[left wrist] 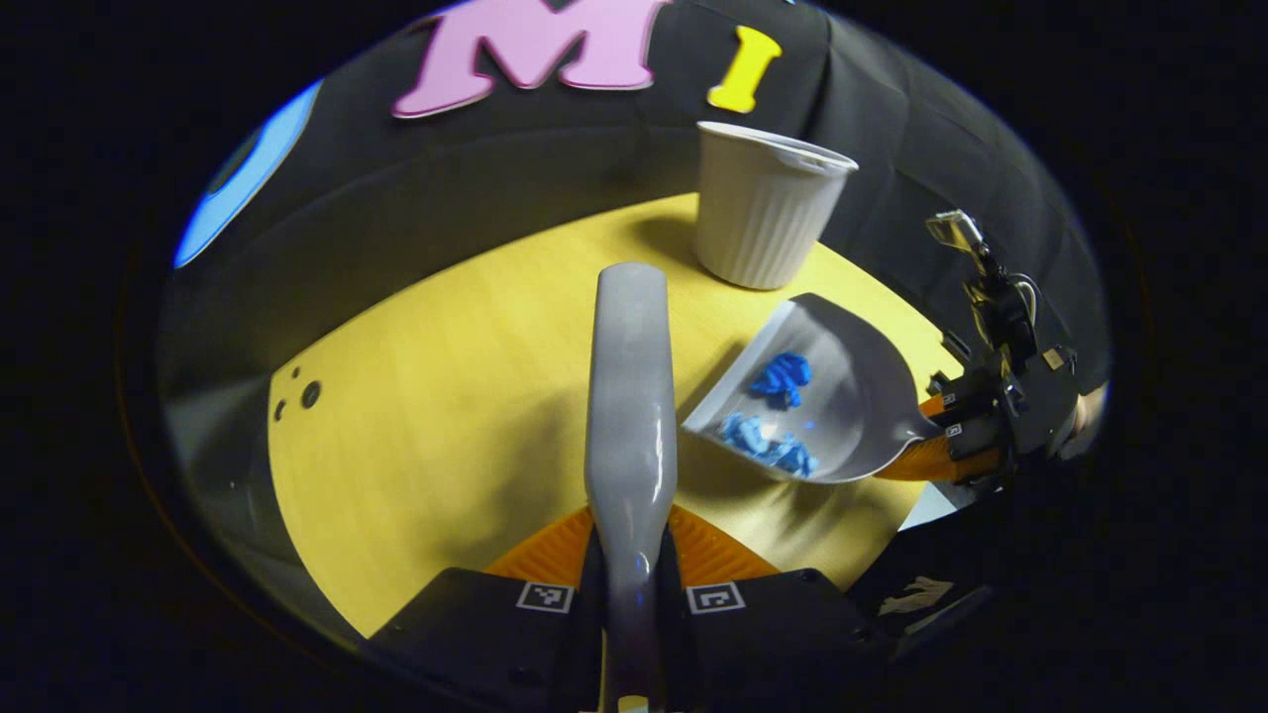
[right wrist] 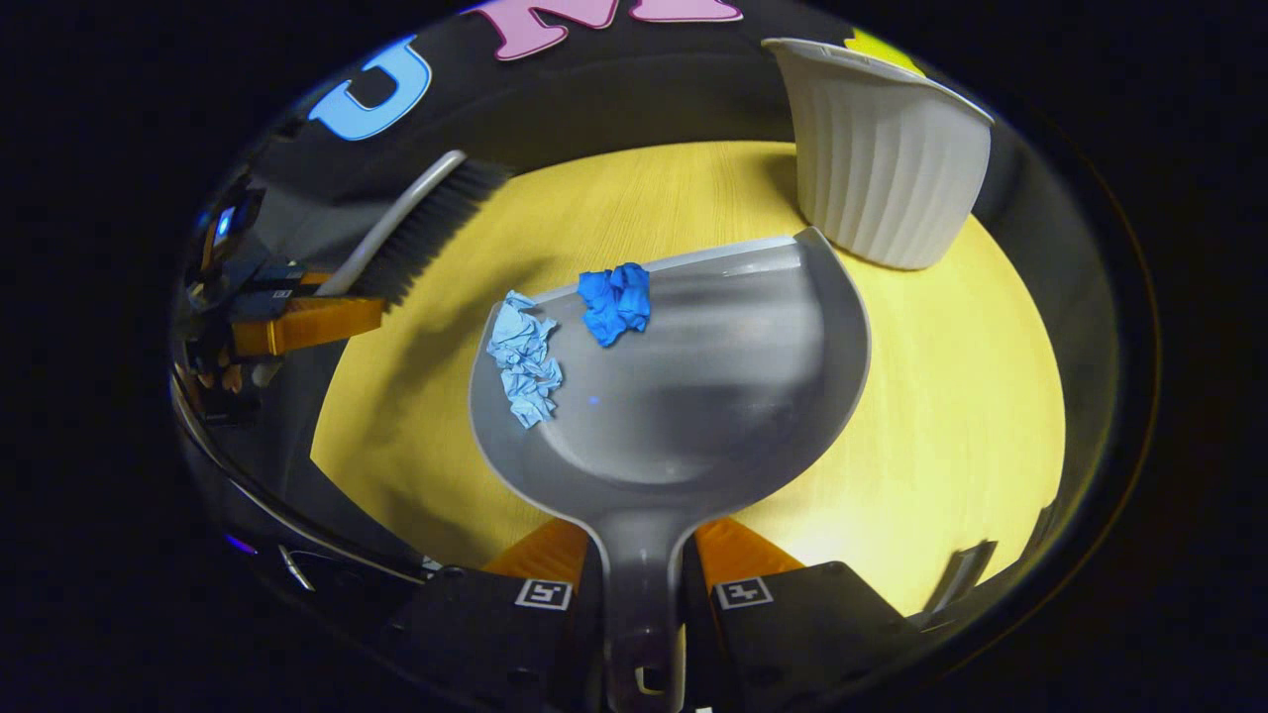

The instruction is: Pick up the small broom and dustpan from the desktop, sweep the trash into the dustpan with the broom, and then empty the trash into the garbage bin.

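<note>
In the left gripper view my left gripper [left wrist: 631, 555] is shut on the grey handle of the small broom [left wrist: 630, 396], which points away over the yellow desktop [left wrist: 436, 416]. My right gripper [right wrist: 639, 569] is shut on the handle of the grey dustpan [right wrist: 693, 386], lifted above the table. Two crumpled blue paper scraps lie in the pan: a dark blue one [right wrist: 615, 300] near the lip and a light blue one [right wrist: 525, 358] at its left edge. The left gripper view shows the dustpan [left wrist: 842, 396], the scraps [left wrist: 781, 378] and the right gripper [left wrist: 966, 436]. The right gripper view shows the broom's bristles [right wrist: 431, 238] and the left gripper [right wrist: 297, 322].
A white ribbed garbage bin [left wrist: 765, 203] stands at the far edge of the desktop, just beyond the dustpan's lip; it is close at the upper right in the right gripper view [right wrist: 882, 153]. Black cloth walls surround the round table. Small dark holes [left wrist: 309, 394] mark the table's left side.
</note>
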`<action>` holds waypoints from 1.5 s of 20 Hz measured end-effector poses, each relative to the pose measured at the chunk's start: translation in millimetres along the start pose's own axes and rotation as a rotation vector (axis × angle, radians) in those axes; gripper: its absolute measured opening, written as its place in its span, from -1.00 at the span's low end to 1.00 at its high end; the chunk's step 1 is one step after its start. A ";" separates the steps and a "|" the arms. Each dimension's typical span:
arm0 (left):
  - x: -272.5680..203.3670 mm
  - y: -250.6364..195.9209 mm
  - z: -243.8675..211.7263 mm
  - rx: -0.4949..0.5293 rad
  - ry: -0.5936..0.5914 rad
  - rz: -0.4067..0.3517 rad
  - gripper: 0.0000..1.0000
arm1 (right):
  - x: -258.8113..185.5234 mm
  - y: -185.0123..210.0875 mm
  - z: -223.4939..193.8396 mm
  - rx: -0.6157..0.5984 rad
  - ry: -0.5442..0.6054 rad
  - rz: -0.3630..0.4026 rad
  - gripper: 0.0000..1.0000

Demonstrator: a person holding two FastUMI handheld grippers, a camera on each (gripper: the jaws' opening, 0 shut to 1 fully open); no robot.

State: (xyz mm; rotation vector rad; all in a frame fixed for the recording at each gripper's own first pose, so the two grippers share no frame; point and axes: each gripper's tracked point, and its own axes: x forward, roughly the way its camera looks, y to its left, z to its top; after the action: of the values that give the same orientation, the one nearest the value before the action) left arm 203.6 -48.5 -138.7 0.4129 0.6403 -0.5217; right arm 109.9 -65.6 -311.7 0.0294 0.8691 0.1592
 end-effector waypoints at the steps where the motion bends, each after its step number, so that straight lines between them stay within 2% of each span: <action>1: -0.6 11.2 -14.7 -0.013 0.000 0.030 -0.46 | -1.8 1.6 1.9 0.000 0.003 -0.002 -0.25; 2: -0.6 19.4 -31.5 -0.034 0.004 0.048 -0.39 | -2.8 3.1 2.3 0.011 0.004 0.004 -0.24; 4: 8.7 27.5 -66.5 -0.103 0.014 0.051 -0.46 | -1.6 0.0 2.0 0.028 0.003 0.017 -0.25; 8: 47.2 27.2 -144.0 -0.284 0.055 0.007 -0.46 | -0.7 1.0 3.1 -0.012 -0.006 0.020 -0.24; 10: 60.9 34.8 -173.2 -0.323 0.072 0.006 -0.46 | 2.6 -3.1 2.1 0.011 -0.011 0.052 -0.25; 13: 85.5 43.6 -207.4 -0.347 0.093 0.014 -0.46 | 4.4 -3.2 0.8 0.008 -0.027 0.060 -0.25; 16: 97.2 45.8 -205.2 -0.367 0.096 0.020 -0.46 | 7.5 -4.7 0.7 0.017 -0.041 0.079 -0.25; 19: 93.1 66.1 -205.0 -0.393 0.097 0.022 -0.40 | 8.3 -6.2 2.6 -0.036 -0.083 0.015 -0.25; 20: 91.4 70.4 -206.2 -0.405 0.096 0.024 -0.46 | 6.7 -4.0 3.1 -0.032 -0.093 0.007 -0.25; 23: 92.5 85.7 -209.7 -0.429 0.093 0.027 -0.46 | 5.8 -1.6 -1.9 0.057 -0.119 0.041 -0.25; 24: 89.8 81.6 -209.2 -0.436 0.090 0.033 -0.39 | 7.4 -6.8 -4.3 0.063 -0.127 0.027 -0.24; 26: 86.4 82.0 -209.8 -0.464 0.082 0.040 -0.46 | 6.4 -10.7 -0.4 0.059 -0.143 -0.037 -0.25; 27: 85.3 83.9 -209.6 -0.479 0.077 0.041 -0.40 | 1.4 -15.0 6.4 0.066 -0.154 -0.062 -0.25; 30: 80.9 88.7 -212.9 -0.514 0.075 0.060 -0.46 | 0.7 -52.7 27.9 0.119 -0.192 -0.114 -0.25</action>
State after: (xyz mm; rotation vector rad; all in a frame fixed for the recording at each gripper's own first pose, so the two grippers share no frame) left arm 213.3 104.4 -329.0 -0.0346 0.8032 -0.2695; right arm 138.3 -116.4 -299.0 0.1048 0.6858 -0.0031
